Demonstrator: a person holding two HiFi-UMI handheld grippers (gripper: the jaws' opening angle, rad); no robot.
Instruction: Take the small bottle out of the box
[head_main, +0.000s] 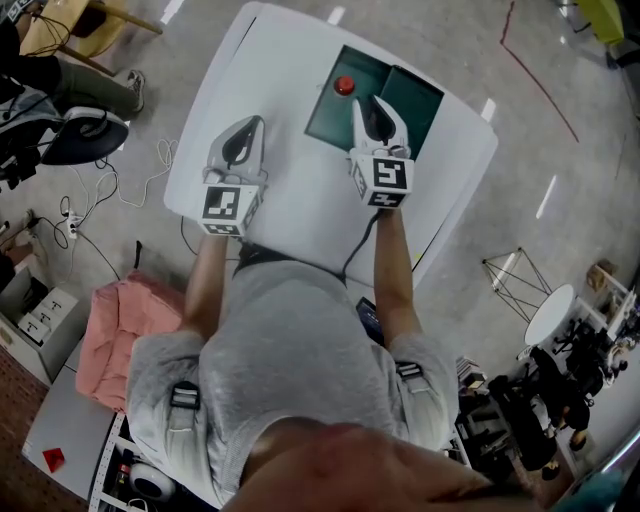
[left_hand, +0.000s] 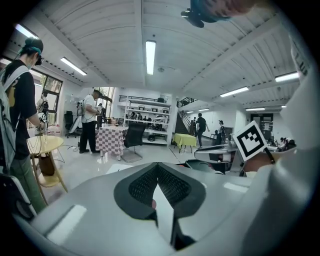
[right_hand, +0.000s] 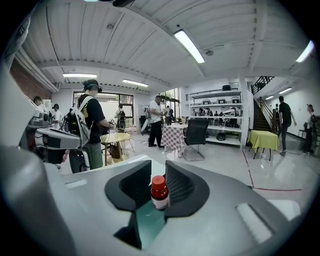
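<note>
so the right tool is spread, small bottle standing on the green box just past its tips; left tool is pressed together

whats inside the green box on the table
A small red-capped bottle stands upright in the green box, near its far left corner. The right gripper, jaws apart, hangs over the box's middle and covers the floor there, so anything beneath it cannot be seen.

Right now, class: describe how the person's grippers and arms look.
The left gripper and right gripper have pale grey shells, black ribbed pads and a cube of black square markers. A black cable trails from the right one. The person's grey shirt has short sleeves.
</note>
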